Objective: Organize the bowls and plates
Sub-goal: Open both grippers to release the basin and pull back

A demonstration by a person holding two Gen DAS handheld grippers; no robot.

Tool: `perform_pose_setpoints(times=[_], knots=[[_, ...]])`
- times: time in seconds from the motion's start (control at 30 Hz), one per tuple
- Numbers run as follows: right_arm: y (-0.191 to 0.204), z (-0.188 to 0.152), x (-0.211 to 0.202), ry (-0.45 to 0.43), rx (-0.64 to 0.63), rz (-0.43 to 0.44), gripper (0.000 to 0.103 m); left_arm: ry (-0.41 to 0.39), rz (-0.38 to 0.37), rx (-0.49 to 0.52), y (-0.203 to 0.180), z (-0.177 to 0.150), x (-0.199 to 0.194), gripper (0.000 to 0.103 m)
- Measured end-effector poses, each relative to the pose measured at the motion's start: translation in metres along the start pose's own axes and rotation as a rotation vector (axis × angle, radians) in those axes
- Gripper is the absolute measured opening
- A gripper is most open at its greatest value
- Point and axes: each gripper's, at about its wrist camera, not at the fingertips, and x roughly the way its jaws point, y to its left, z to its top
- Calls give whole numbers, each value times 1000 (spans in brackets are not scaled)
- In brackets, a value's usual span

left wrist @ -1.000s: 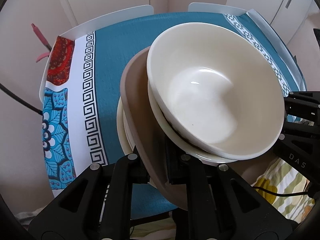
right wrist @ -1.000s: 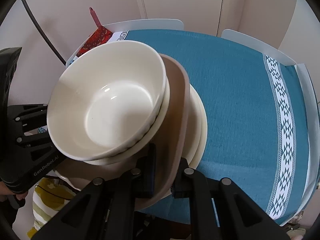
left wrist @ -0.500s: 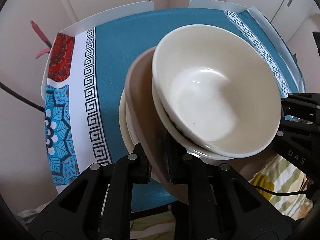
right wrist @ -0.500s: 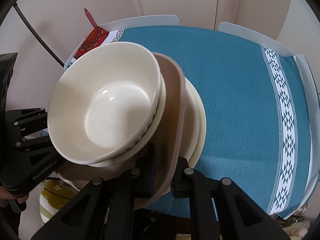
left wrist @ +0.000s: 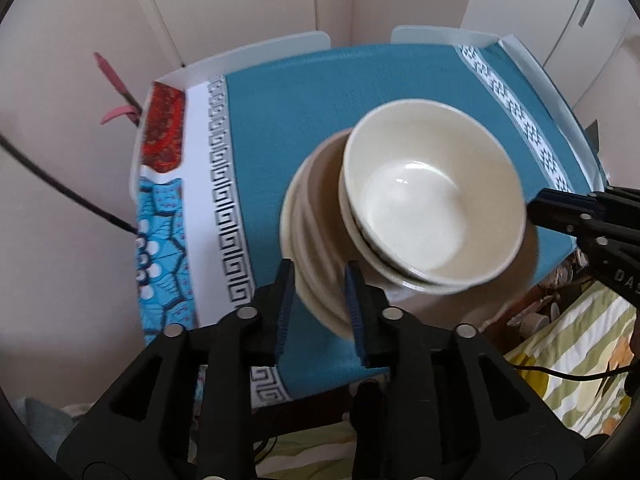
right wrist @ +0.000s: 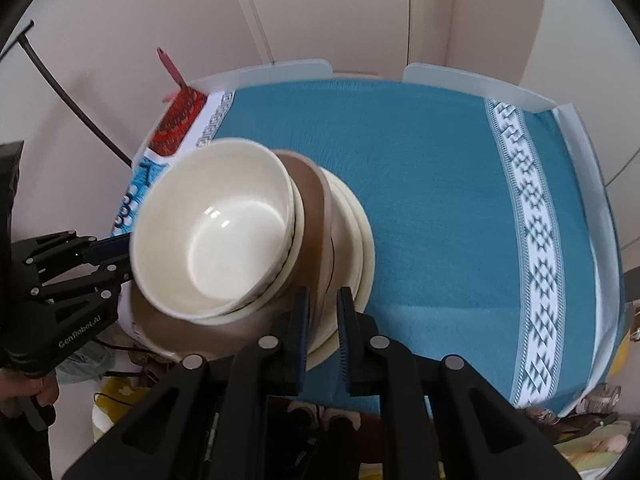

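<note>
A stack of dishes sits near the table's front edge: cream bowls [left wrist: 432, 208] nested on a brown plate [right wrist: 316, 216], with cream plates [right wrist: 356, 240] beneath. The top bowl also shows in the right wrist view [right wrist: 216, 232]. My left gripper [left wrist: 320, 292] is open; its jaws stand apart on either side of the plates' rim [left wrist: 316, 280] without squeezing it. My right gripper [right wrist: 322, 312] is open too, its jaws straddling the plate rims on the opposite side. Each gripper shows in the other's view, the right [left wrist: 580, 220] and the left [right wrist: 72, 264].
The table carries a teal cloth [right wrist: 440, 184] with white patterned bands and a low white rim [right wrist: 472, 80]. A red and blue patterned mat [left wrist: 164, 136] lies at the left end. Bedding [left wrist: 568, 352] lies below the front edge. Walls and a door stand behind.
Both grippers have opened and drawn back from the plate rims they were clamping. The stack now looks smaller and farther away, resting on the table.
</note>
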Motion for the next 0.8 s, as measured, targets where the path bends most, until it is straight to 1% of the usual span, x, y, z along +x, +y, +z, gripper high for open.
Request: perform_pose_setpoints(times=[0.03,0.13,0.2,0.23,0.27,0.3,0.33,0.37,0.4,0.47,0.5,0.53,0.6,0.63,0.67,0.8], knots=[[0,-2,-7,-12,3,1,12,-16,2,-24,1,-4,-10,26],[4,-13,-29,-47,5,15,12,-57,-43,-65,-3,-14,-33,26],[7,-19,-42,-78,4,18,12,-111,-51,-84,-8,-20,-54,27],[9,-22,-50,-98,0,17,12,-151,-49,-94,-11,-22,-69,27],[11,-25,-59,-118,-5,16,12,-182,-44,-100,-13,-24,-80,33],[12,-26,-68,-139,-7,15,12,-220,-39,-105,-15,-26,-93,46],[13,-28,-79,-163,-6,11,12,-265,-36,-109,-16,-27,-107,55],[14,-30,-91,-193,-8,5,13,-320,-29,-112,-19,-30,-124,72],[14,-31,-102,-220,-13,-1,17,-371,-19,-110,-21,-32,-139,83],[15,-34,-128,-286,-17,-15,39,-467,9,-106,-26,-37,-169,88],[15,-36,-141,-318,-15,-21,63,-506,22,-107,-28,-39,-184,90],[14,-38,-153,-352,-11,-24,81,-538,31,-111,-30,-40,-196,92],[13,-42,-180,-417,-3,-34,97,-596,43,-120,-34,-44,-216,103],[13,-44,-192,-441,0,-54,100,-631,51,-123,-36,-47,-226,103],[13,-48,-204,-473,2,-81,100,-678,65,-124,-40,-52,-239,103],[14,-65,-250,-627,12,-179,102,-774,127,-104,-54,-64,-269,103]])
